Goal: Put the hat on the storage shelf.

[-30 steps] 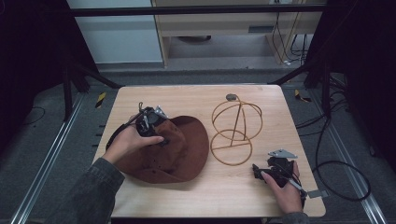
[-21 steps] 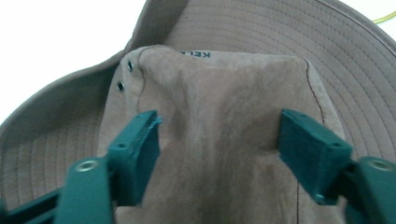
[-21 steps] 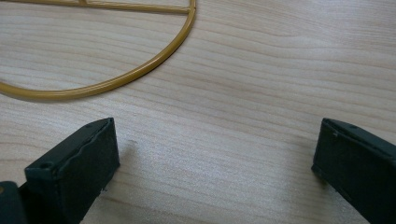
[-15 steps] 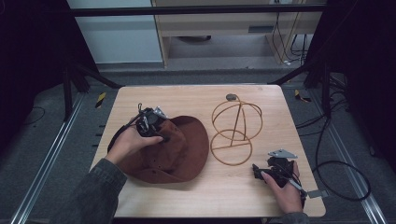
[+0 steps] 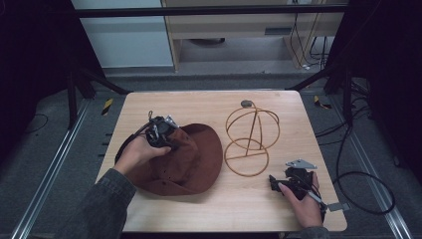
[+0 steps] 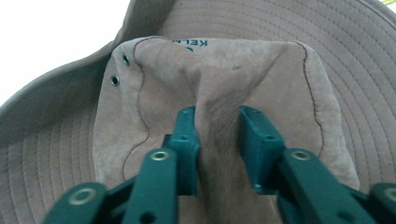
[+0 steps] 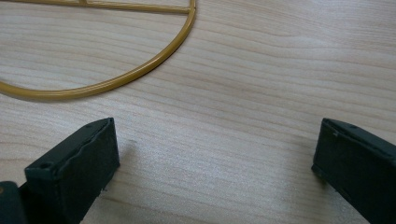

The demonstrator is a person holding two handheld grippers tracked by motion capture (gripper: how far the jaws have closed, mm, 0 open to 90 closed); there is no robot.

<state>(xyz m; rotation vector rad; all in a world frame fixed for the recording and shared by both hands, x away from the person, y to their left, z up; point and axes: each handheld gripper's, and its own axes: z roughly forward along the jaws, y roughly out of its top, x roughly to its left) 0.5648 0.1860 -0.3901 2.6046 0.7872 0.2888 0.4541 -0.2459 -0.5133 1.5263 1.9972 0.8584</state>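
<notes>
Dark printed letters "KEL" sit at the crown's top edge in the left gripper view, the rest cut off. The brown hat [image 5: 186,159] lies at the table's [image 5: 209,102] nine o'clock. The left gripper [image 6: 217,135] pinches a crown fold. At five o'clock, the right gripper [image 7: 215,158] gapes beside the wire stand [image 5: 251,142].

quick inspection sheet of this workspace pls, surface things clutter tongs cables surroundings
surface: light wooden table, sound.
job's things: brown brimmed hat lying left of centre; gold wire hat stand upright to its right, apart from it.
clutter: nothing seen.
tongs: left tongs pinch a fold of the hat's crown; right tongs open, low over bare wood near the stand's base ring.
cables: black cable loops on the floor at right.
surroundings: dark frame, grey floor, yellow-black tape marks.
</notes>
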